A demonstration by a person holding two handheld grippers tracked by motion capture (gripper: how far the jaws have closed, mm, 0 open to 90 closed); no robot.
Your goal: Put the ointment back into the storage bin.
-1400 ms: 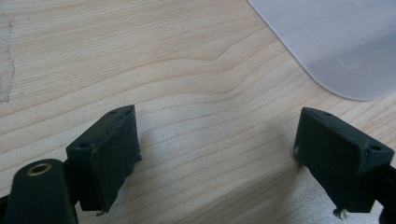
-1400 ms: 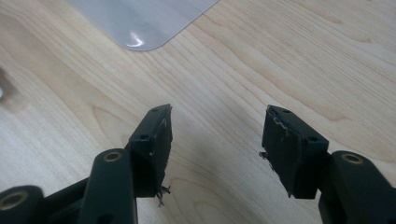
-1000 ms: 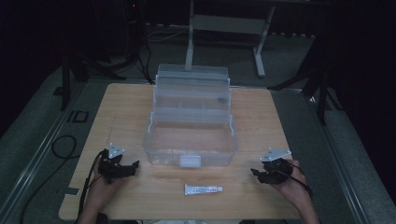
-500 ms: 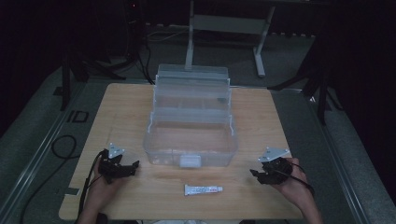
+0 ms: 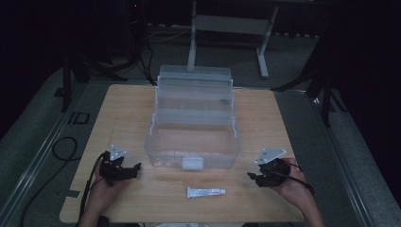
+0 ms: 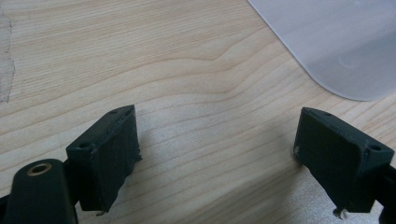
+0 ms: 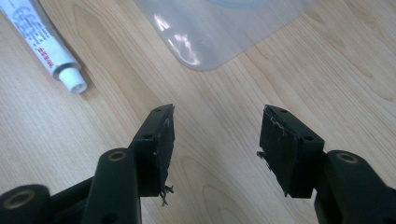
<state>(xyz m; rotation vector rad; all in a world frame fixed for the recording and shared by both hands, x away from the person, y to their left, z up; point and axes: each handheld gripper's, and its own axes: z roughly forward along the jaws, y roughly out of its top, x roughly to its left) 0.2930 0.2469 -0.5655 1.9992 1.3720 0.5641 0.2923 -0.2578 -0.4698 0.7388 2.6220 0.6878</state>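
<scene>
A clear plastic storage box point(image 5: 193, 127) with its lid raised stands in the middle of the wooden table point(image 5: 123, 109). A small white tube point(image 5: 205, 192) lies flat in front of it, near the table's front edge. My left gripper point(image 5: 135, 168) rests low at the front left, open, with bare wood between its jaws point(image 6: 219, 154); the box's corner point(image 6: 336, 46) is up to its right. My right gripper point(image 5: 251, 178) sits at the front right, open and holding nothing point(image 7: 215, 140). In the right gripper view the tube's capped end point(image 7: 51, 46) lies to its upper left, the box's corner point(image 7: 215, 32) ahead.
Cables point(image 5: 61, 151) trail off the table's left side onto the dark floor. A metal stand point(image 5: 227, 28) rises behind the table. Bare wood lies on both sides of the box and along the front edge.
My right gripper has edged slightly left, toward the tube. The left gripper, the box and the tube have stayed put.
</scene>
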